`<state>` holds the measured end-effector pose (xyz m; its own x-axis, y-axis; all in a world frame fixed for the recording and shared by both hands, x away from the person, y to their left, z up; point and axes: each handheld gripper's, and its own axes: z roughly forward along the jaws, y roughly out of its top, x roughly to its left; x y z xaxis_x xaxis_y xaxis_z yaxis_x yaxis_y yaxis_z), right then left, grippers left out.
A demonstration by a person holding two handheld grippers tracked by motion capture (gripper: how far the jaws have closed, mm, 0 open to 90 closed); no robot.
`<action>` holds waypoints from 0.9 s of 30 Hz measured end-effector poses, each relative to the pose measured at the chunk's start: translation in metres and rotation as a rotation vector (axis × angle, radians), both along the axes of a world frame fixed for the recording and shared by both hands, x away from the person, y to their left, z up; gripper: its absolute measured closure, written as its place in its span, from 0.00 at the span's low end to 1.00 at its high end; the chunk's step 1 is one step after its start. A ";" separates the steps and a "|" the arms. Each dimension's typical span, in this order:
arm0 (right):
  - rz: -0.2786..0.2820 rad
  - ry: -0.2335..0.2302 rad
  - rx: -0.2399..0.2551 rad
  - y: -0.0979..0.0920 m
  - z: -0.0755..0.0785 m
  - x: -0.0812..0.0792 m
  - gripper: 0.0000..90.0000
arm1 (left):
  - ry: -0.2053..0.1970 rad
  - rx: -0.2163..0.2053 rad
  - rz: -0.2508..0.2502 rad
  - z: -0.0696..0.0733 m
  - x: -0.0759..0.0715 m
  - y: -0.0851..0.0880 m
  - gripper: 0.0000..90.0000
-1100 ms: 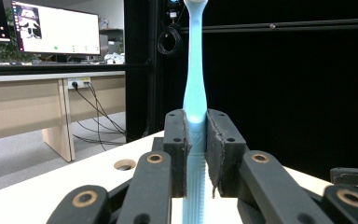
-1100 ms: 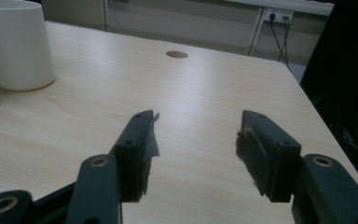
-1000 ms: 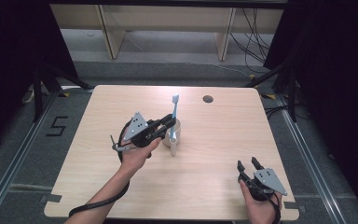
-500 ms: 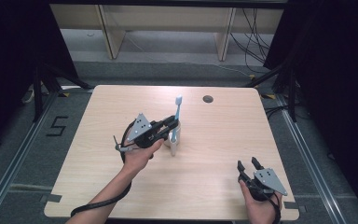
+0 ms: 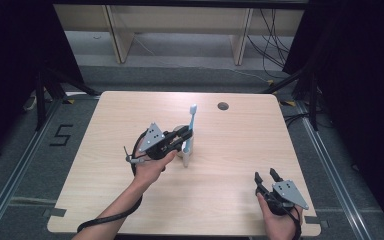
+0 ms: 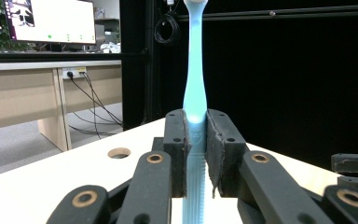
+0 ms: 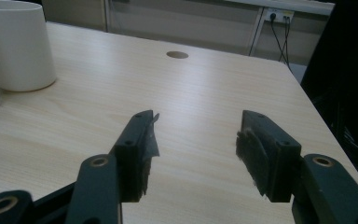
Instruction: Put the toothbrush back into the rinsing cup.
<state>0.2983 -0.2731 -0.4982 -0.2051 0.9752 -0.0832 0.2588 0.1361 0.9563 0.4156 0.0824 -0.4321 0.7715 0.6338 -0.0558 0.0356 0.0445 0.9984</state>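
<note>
My left gripper [image 5: 184, 135] [image 6: 196, 140] is shut on the ribbed handle of a light blue toothbrush [image 5: 192, 122] [image 6: 195, 74]. The brush stands nearly upright with its head on top. It is held near the middle of the wooden table [image 5: 230, 150], right at a white cup [image 5: 185, 156] [image 7: 17, 46] that the gripper partly hides. Whether the brush's lower end is inside the cup I cannot tell. My right gripper [image 5: 267, 176] [image 7: 196, 149] rests near the table's front right corner, open, with nothing between its pads.
A round cable hole [image 5: 223, 106] [image 6: 119, 152] [image 7: 177, 54] lies in the table towards the back. Wooden shelving legs [image 5: 240, 45] and cables stand on the floor beyond the far edge. A lit monitor [image 6: 51, 21] sits on a desk in the left gripper view.
The left gripper with the toothbrush has shifted slightly to the right. The right gripper has stayed where it was.
</note>
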 end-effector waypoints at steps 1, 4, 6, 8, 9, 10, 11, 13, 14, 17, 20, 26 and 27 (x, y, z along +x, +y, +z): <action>0.000 0.000 0.001 0.000 0.000 0.000 0.52 | 0.000 0.000 0.000 0.000 0.000 0.000 0.87; 0.000 0.002 0.001 0.000 0.000 0.000 0.52 | 0.000 0.005 -0.001 -0.002 0.000 0.000 0.87; -0.002 0.011 -0.002 0.000 0.000 -0.001 0.52 | 0.005 0.003 0.001 -0.003 0.000 0.000 0.87; -0.004 0.009 -0.002 0.001 0.000 0.000 0.52 | 0.004 0.006 0.001 -0.003 0.000 0.000 0.87; -0.004 0.009 -0.002 0.001 0.000 0.000 0.52 | 0.004 0.006 0.001 -0.003 0.000 0.000 0.87; -0.003 0.000 -0.005 0.001 0.000 0.000 0.52 | 0.004 0.005 0.001 -0.004 0.000 0.000 0.87; -0.009 0.003 0.004 0.002 -0.001 0.000 0.52 | 0.004 0.005 0.001 -0.004 0.000 0.000 0.87; -0.010 0.010 0.015 0.003 0.000 -0.001 0.52 | 0.003 0.008 -0.001 -0.004 -0.001 0.001 0.87; -0.010 0.010 0.015 0.003 0.000 -0.001 0.52 | 0.003 0.008 -0.001 -0.004 -0.001 0.001 0.87; -0.009 0.010 0.011 0.003 0.000 -0.001 0.52 | 0.008 0.009 0.002 -0.006 -0.001 0.002 0.87; -0.005 0.006 0.003 0.002 0.000 0.000 0.52 | 0.008 0.008 0.003 -0.006 -0.001 0.002 0.87; -0.003 0.004 0.000 0.002 -0.001 0.000 0.52 | 0.011 0.020 0.001 -0.008 -0.001 0.003 0.87; -0.005 0.006 0.004 0.002 0.000 0.000 0.52 | 0.012 0.020 0.002 -0.009 -0.001 0.002 0.87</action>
<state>0.2980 -0.2709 -0.4986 -0.2010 0.9764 -0.0785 0.2655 0.1314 0.9551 0.4142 0.0848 -0.4409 0.7696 0.6364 -0.0523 0.0472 0.0249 0.9986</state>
